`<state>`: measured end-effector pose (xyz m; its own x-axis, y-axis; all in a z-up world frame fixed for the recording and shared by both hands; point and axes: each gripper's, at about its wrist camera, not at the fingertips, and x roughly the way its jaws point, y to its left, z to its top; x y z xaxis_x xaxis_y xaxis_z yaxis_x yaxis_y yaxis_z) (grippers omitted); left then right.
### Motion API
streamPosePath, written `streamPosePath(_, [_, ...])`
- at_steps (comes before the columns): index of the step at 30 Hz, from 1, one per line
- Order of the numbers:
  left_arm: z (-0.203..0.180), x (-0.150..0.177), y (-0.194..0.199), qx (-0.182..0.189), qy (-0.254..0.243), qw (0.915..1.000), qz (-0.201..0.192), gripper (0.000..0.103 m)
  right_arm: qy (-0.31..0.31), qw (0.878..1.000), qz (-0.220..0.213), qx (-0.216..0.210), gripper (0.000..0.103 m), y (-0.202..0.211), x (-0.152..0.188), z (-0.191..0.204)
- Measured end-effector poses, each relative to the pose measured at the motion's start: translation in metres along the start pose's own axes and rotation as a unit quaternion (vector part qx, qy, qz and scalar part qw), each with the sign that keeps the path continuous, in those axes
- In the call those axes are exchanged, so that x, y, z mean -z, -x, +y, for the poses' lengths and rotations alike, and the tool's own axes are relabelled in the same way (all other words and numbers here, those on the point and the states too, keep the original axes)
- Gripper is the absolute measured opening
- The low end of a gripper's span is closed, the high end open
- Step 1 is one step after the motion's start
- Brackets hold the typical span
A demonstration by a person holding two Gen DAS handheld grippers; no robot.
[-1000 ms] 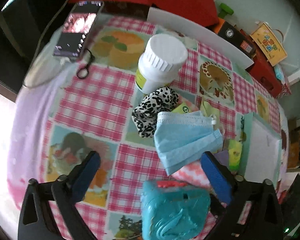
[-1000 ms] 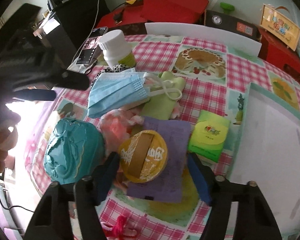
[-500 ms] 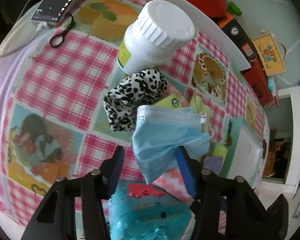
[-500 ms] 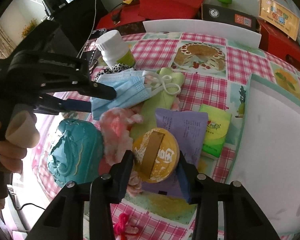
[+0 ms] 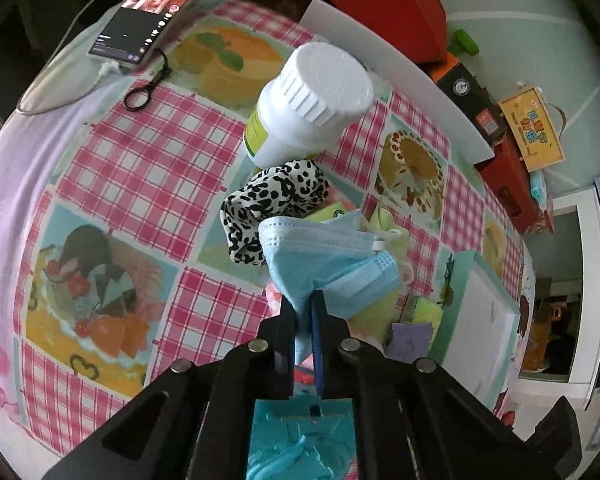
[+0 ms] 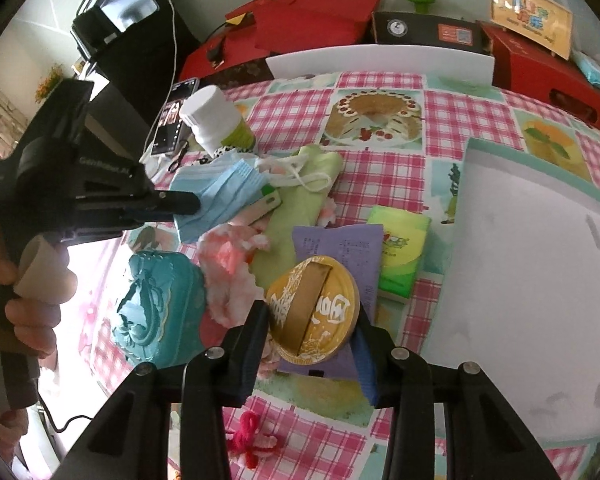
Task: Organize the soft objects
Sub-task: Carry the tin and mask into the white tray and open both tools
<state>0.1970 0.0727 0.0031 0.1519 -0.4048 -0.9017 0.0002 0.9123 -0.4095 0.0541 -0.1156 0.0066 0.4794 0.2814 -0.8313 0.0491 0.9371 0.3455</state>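
We pinch the blue mask [image 5: 324,256] in the closed left gripper [image 5: 303,304] to lift it off the pile, while the right gripper [image 6: 312,320] sits half-open around the gold lid [image 6: 314,314], contact unclear.

My left gripper [image 5: 303,305] has its two fingers pinched together, with a fold of the blue face mask [image 5: 328,256] caught between them. In the right wrist view that same gripper [image 6: 192,203] reaches in from the left side, fingers pointing to the right, and my left hand [image 6: 32,280] is wrapped around its handle. My right gripper [image 6: 314,316] points forward with its fingers spread apart on either side of the round gold lid [image 6: 314,314]; both fingers are close against its rim, though I cannot tell whether they press it
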Motion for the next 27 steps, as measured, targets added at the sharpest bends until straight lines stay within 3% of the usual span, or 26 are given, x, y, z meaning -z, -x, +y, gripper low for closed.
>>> streamPosePath(13, [-0.018, 0.035, 0.067, 0.016, 0.007, 0.997, -0.076, 0.006, -0.03, 0.999, -0.038, 0.006, 0.043, 0.052, 0.01, -0.013])
streamPosePath(17, [-0.037, 0.053, 0.082, 0.019, -0.008, 0.9953, -0.095, 0.006, -0.037, 0.997, -0.051, 0.032, 0.043, 0.071, 0.017, -0.03])
streamPosePath(27, [-0.107, 0.093, 0.066, 0.026, -0.08, 0.9935, -0.077, 0.006, -0.127, 0.984, -0.076, 0.101, 0.043, 0.116, 0.044, -0.119])
